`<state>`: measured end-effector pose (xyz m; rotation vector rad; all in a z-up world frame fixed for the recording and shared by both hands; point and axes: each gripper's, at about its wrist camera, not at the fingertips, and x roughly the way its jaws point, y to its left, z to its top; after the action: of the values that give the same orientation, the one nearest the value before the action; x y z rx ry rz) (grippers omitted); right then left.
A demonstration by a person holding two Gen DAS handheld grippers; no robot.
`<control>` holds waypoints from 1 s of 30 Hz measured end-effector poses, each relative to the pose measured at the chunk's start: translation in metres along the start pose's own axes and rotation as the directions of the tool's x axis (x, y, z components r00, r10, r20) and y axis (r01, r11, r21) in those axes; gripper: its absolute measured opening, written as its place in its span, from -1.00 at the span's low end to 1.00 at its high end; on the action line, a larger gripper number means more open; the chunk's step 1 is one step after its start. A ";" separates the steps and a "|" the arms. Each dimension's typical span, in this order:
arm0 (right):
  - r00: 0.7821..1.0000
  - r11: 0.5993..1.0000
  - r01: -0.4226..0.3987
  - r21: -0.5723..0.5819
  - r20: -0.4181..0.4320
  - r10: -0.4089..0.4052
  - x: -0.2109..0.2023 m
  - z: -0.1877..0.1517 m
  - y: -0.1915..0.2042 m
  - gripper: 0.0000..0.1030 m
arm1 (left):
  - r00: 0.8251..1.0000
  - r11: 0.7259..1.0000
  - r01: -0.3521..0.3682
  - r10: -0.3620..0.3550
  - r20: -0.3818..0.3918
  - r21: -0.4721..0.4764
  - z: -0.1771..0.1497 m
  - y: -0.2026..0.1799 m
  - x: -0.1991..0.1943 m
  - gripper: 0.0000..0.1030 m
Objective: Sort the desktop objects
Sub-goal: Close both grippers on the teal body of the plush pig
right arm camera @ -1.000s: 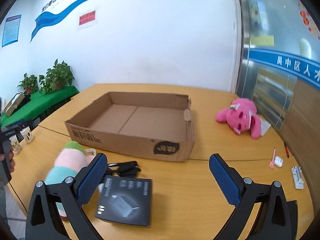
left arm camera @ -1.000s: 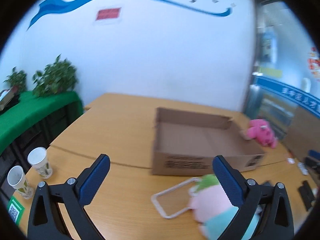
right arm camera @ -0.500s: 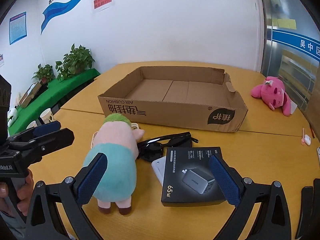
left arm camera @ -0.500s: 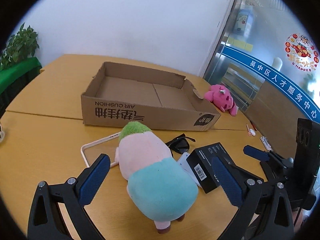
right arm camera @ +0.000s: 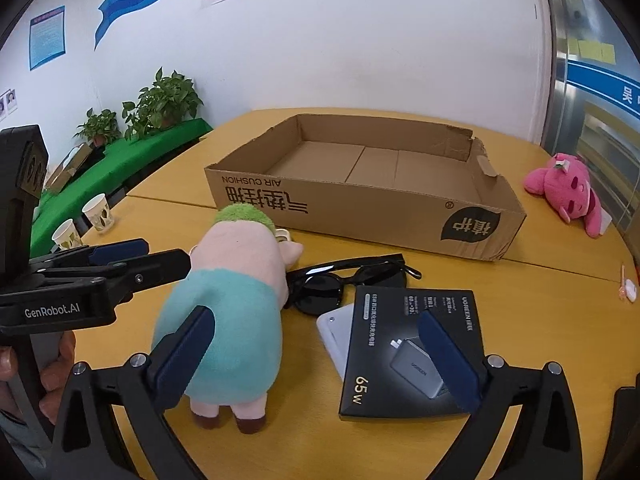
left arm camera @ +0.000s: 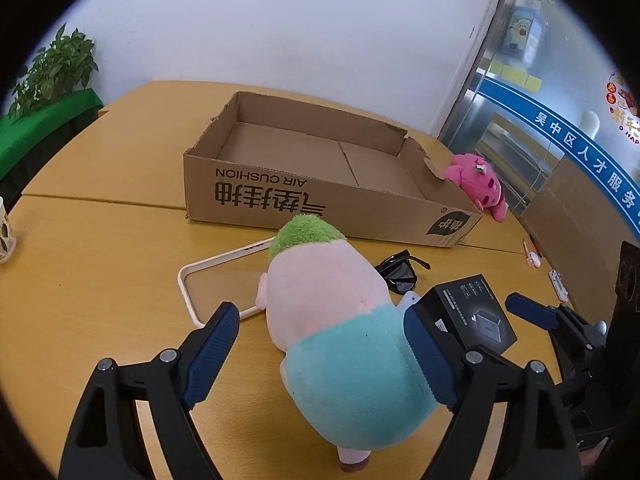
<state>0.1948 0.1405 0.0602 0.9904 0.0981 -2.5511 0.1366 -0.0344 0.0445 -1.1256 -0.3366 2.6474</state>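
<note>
A plush pig (left arm camera: 332,320) with green hair, pink body and teal trousers stands on the wooden table (left arm camera: 100,280). My left gripper (left arm camera: 320,322) straddles its teal rear with the jaws closing. The right pad brushes the plush and the left pad stands clear of it. In the right wrist view the plush pig (right arm camera: 236,296) is at the left, and my right gripper (right arm camera: 316,330) is open above the table. Its right finger hangs over a black charger box (right arm camera: 412,344). Black sunglasses (right arm camera: 348,280) lie between the plush and the empty cardboard box (right arm camera: 360,208).
A white phone-case frame (left arm camera: 192,280) lies left of the plush. A white flat item (right arm camera: 332,328) sticks out from under the charger box. A pink plush (right arm camera: 568,192) lies right of the cardboard box. Two paper cups (right arm camera: 98,212) stand at the left edge, small items (right arm camera: 628,288) at the right.
Both grippers have sunk toward the table and tipped downward. The left one swung right onto the plush pig and its jaws narrowed around it. The right one came closer over the charger box.
</note>
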 end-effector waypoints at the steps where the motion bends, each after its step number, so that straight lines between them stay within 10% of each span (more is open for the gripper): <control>1: 1.000 1.000 -0.015 0.001 -0.007 0.015 0.002 -0.001 0.000 1.00 | 1.000 1.000 0.012 -0.012 -0.011 -0.011 0.000 0.003 0.000 0.63; 9: 0.984 0.987 -0.159 -0.038 -0.082 0.156 0.025 -0.006 0.021 1.00 | 0.977 0.979 0.180 -0.189 -0.096 -0.092 0.004 0.017 0.020 0.63; 19: 0.935 0.949 -0.314 -0.017 -0.177 0.306 0.066 -0.018 0.047 0.76 | 0.961 0.978 0.198 -0.208 -0.182 -0.073 -0.009 0.015 0.046 0.31; 30: 0.931 0.947 -0.317 -0.049 -0.208 0.301 0.075 -0.024 0.059 0.99 | 0.960 0.979 0.197 -0.204 -0.189 -0.056 -0.014 0.013 0.038 0.23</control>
<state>0.1831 0.0660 -0.0031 1.1287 0.0925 -2.1432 0.1201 -0.0334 0.0056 -1.2764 -0.4377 2.3429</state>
